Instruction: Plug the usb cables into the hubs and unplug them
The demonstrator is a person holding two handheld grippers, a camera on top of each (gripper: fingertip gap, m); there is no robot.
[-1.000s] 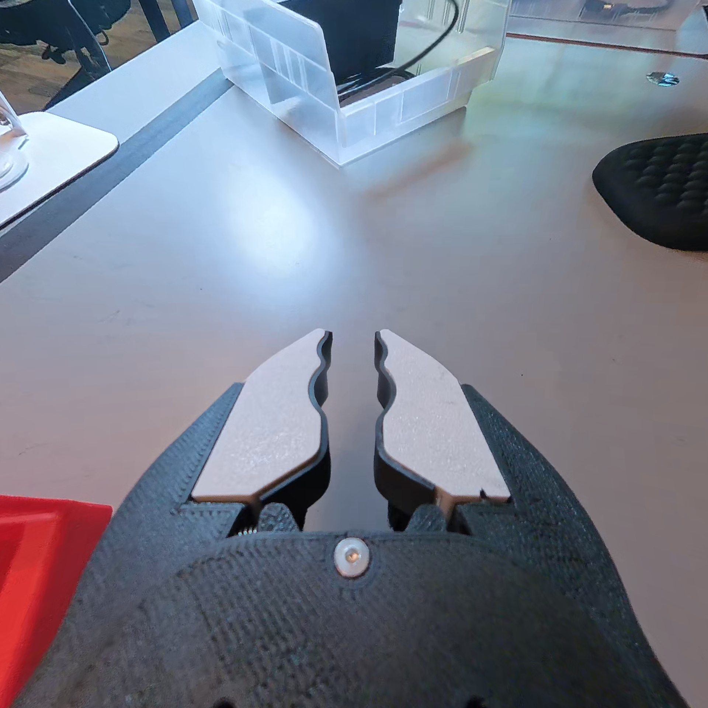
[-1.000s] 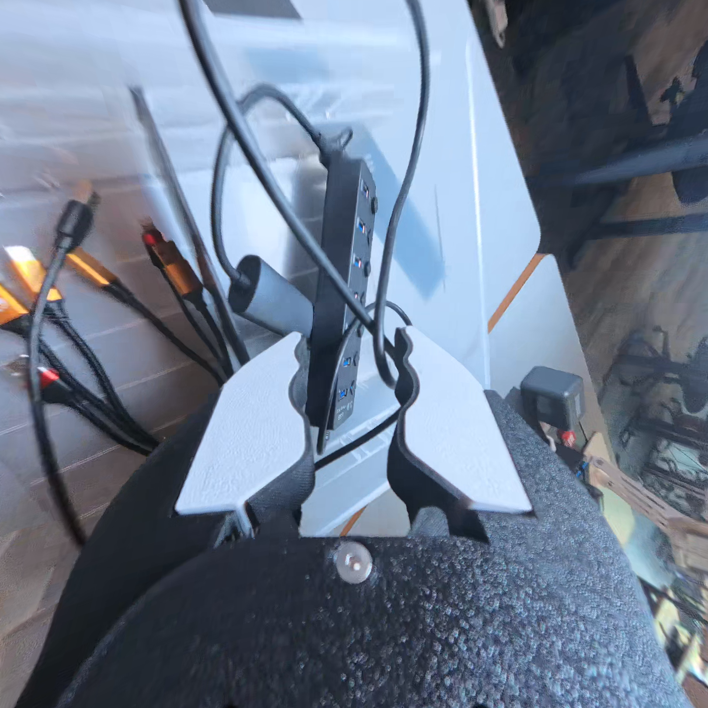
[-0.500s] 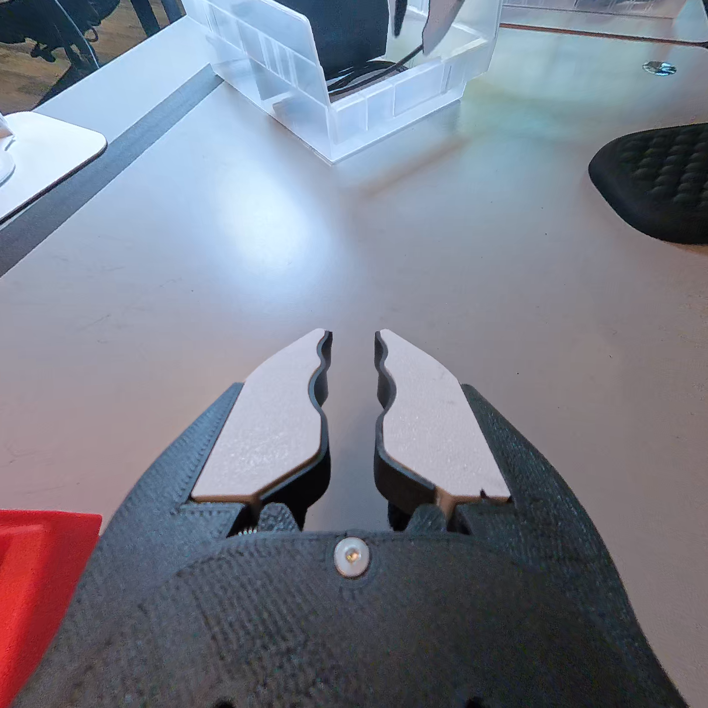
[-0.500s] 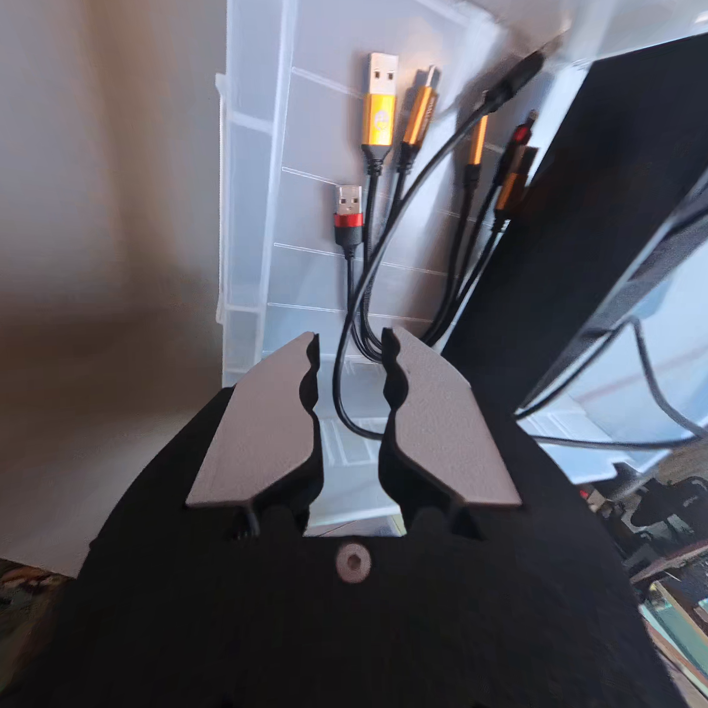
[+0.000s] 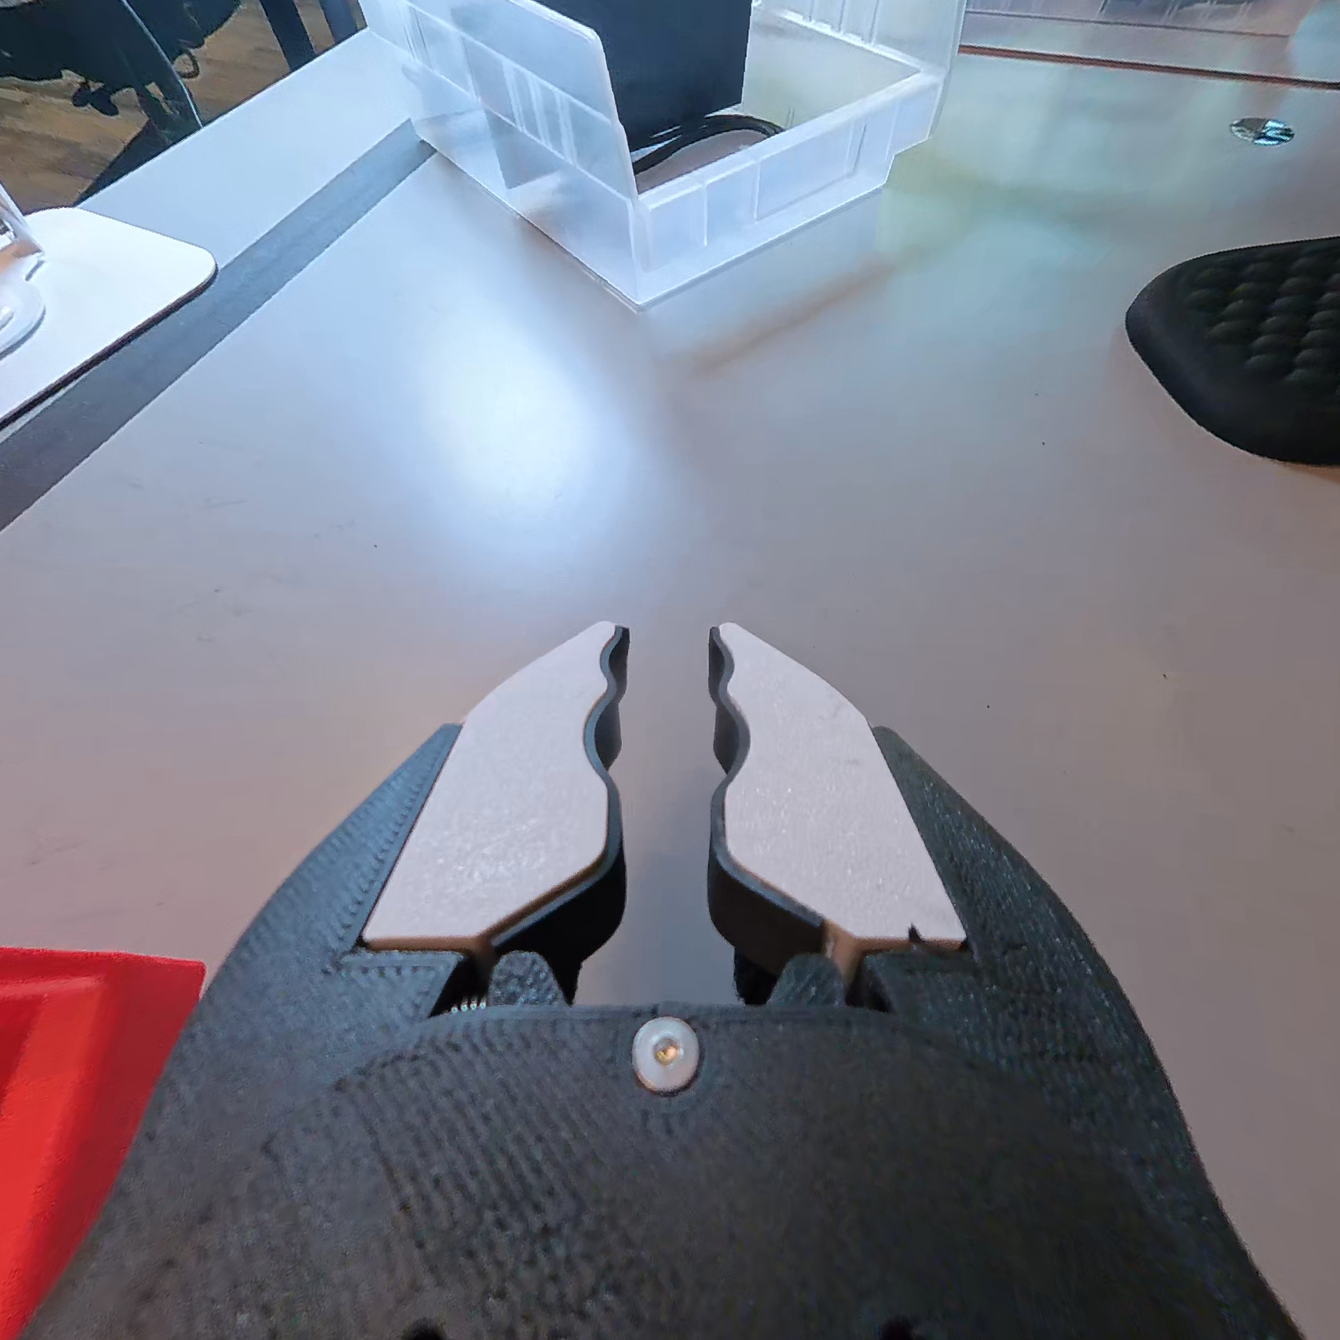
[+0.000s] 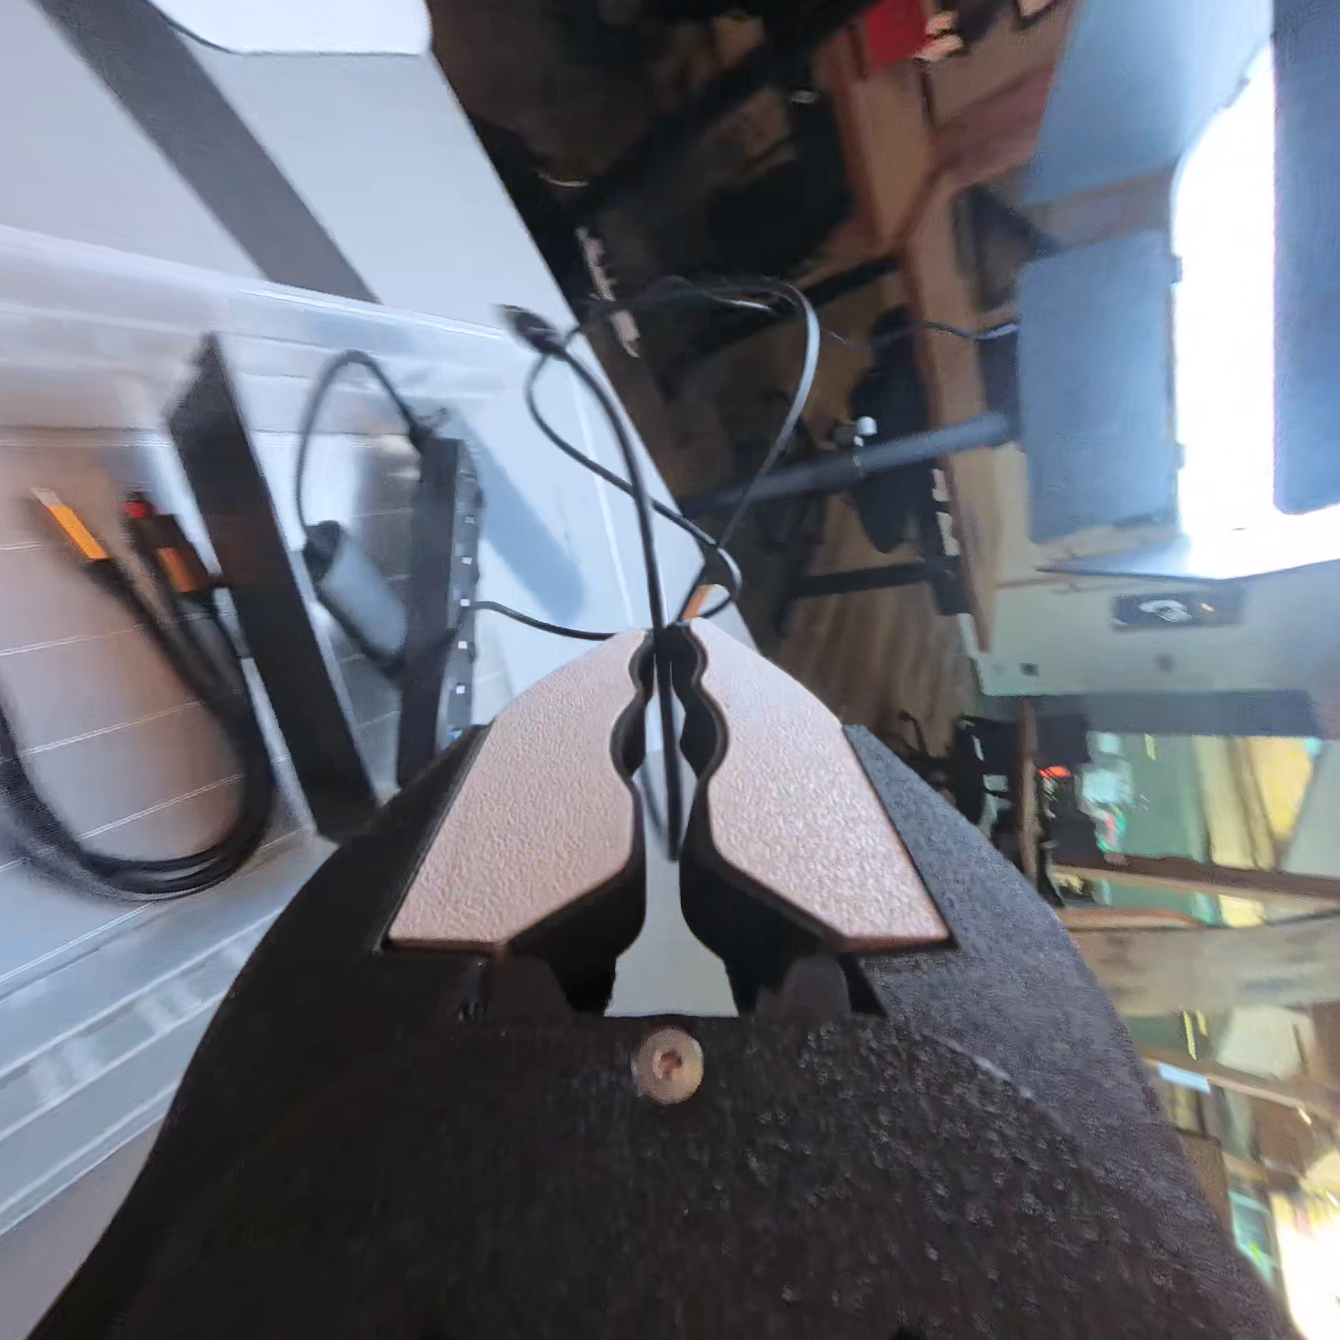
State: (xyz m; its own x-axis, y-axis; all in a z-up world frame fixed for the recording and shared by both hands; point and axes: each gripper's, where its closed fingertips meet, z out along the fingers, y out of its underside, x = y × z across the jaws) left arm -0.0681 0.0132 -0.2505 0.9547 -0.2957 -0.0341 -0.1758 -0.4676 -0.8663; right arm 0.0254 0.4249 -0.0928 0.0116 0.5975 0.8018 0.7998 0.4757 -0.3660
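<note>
While right claw (image 6: 666, 642) pinches cable (image 6: 652, 536) | bin (image 5: 797, 167) holds hub (image 6: 453, 551)

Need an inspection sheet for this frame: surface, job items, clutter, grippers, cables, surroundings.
Surface: pale desk, bare ahead of the left gripper.
Job's things: black USB hub in the clear bin, beside a grey adapter; orange USB plugs behind a black divider.
Clutter: black textured pad, red tray, white stand base.
Grippers: left gripper open, empty; right gripper shut on thin black cable.
Cables: that cable loops upward, blurred.
Surroundings: wood floor, furniture, blurred.
</note>
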